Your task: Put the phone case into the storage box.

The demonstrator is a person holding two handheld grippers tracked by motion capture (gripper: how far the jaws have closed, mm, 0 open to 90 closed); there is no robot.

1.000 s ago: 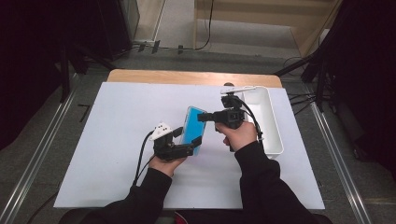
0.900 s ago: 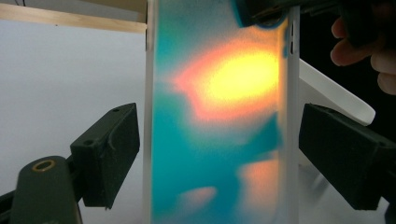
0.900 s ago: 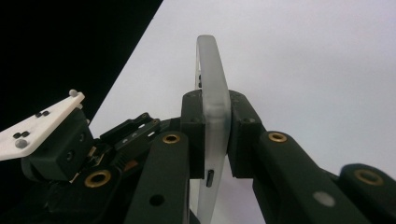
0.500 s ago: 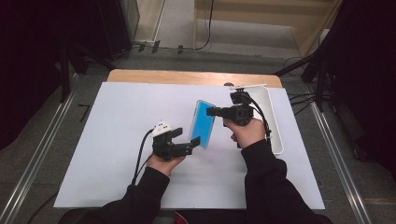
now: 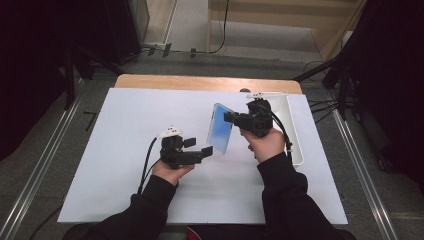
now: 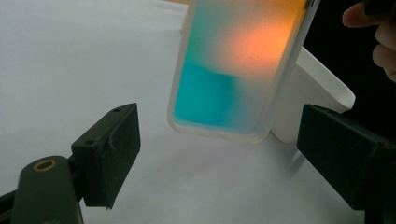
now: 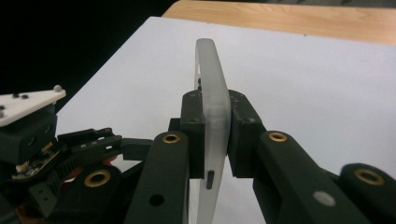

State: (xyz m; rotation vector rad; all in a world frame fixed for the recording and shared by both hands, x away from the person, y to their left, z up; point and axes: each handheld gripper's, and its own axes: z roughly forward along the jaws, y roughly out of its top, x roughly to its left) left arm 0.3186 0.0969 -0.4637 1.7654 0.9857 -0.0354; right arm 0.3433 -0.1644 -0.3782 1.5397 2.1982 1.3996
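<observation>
White table lying under dark surroundings, wood strip along the far edge, grey floor and rails on both sides.

Holding the case up off the table near the middle, right of centre: right gripper clamping it, jaws pressing on both faces across its thin edge, as seen in the right gripper view. Standing nearly upright, long axis running up and slightly tilted, blue face turned toward the left side of the scene.

Waiting just left and near of the case: left gripper, jaws standing wide apart, gripping nothing. Looking along those jaws in the left gripper view, seeing the case hanging ahead and above the gap, lower rounded end pointing down between the two pads, apart from both.

Judging the coming move as a handover or a second grip: lower end lying just far and up from the left gripper, so needing a short advance with jaws lined across the thin sides or the faces.

Sitting behind the case at the right: white tray, near but not in the path. Crowding possibly between the two grippers, being close together.
</observation>
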